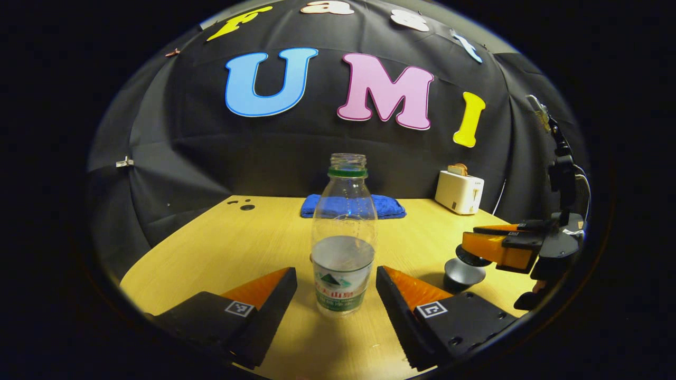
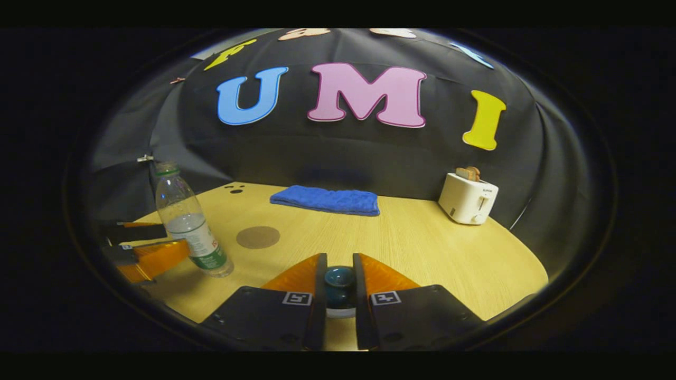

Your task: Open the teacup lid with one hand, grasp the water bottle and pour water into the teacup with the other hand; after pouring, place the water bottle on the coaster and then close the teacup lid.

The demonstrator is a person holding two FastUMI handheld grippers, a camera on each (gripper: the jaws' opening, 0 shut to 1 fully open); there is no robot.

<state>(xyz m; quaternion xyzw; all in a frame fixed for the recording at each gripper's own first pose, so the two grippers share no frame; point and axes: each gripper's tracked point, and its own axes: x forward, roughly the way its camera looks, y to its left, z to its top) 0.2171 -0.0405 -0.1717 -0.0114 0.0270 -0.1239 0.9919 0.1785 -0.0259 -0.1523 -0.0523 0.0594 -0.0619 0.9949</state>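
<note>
Wooden table (image 2: 422,248) carried the bottle (image 1: 343,237) between the left gripper (image 1: 336,295)'s spread fingers, ready for pouring, while beside the bottle the right gripper (image 2: 339,287) pinched the teacup lid (image 2: 339,285).

Dim booth, black cloth wall (image 2: 338,153) draped behind, pale wood table (image 2: 422,248) with rounded edge, folded blue towel (image 2: 325,200) at far middle, white toaster (image 2: 468,199) at far right holding bread, lit from above
</note>
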